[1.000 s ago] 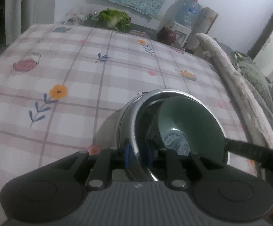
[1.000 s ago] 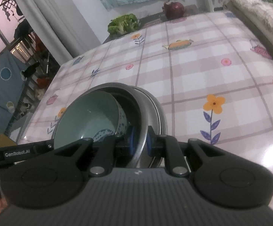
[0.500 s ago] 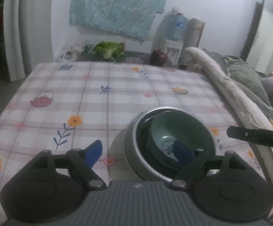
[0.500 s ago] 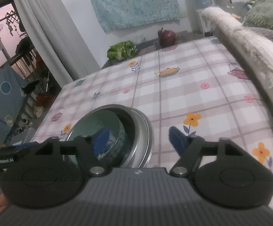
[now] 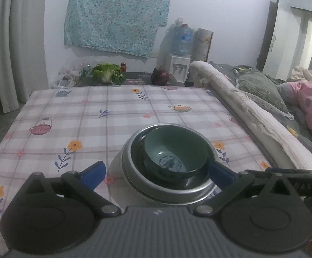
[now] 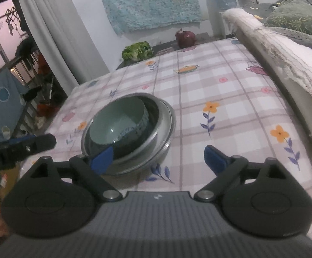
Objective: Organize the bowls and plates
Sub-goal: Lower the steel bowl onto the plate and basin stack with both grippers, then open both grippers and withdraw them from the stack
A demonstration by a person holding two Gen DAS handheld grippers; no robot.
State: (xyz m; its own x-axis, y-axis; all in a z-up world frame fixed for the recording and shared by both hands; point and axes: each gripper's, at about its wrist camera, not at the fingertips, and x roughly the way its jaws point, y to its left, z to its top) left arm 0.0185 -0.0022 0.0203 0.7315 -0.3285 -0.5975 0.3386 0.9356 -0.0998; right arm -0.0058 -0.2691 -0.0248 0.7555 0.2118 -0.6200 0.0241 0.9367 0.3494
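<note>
A green ceramic bowl [image 5: 174, 150] with a blue pattern sits nested in a steel bowl [image 5: 134, 172], which rests on a steel plate on the checked tablecloth [image 5: 91, 118]. The stack also shows in the right wrist view, green bowl [image 6: 117, 126] inside steel bowl [image 6: 162, 124]. My left gripper [image 5: 158, 172] is open and empty, its blue pads either side of the stack, drawn back above it. My right gripper [image 6: 158, 159] is open and empty, just right of the stack. The other gripper's finger [image 6: 26, 146] shows at left.
A rolled padded bed edge [image 5: 252, 116] runs along the table's right side. A cabbage [image 5: 107, 73], a dark red pot [image 5: 160, 76] and a water dispenser [image 5: 178, 64] stand beyond the table's far end. A curtain [image 6: 48, 32] hangs at left.
Both grippers were shut on the steel bowl's rim one second ago. They have opened, let go and pulled back and up; the stack stays on the table.
</note>
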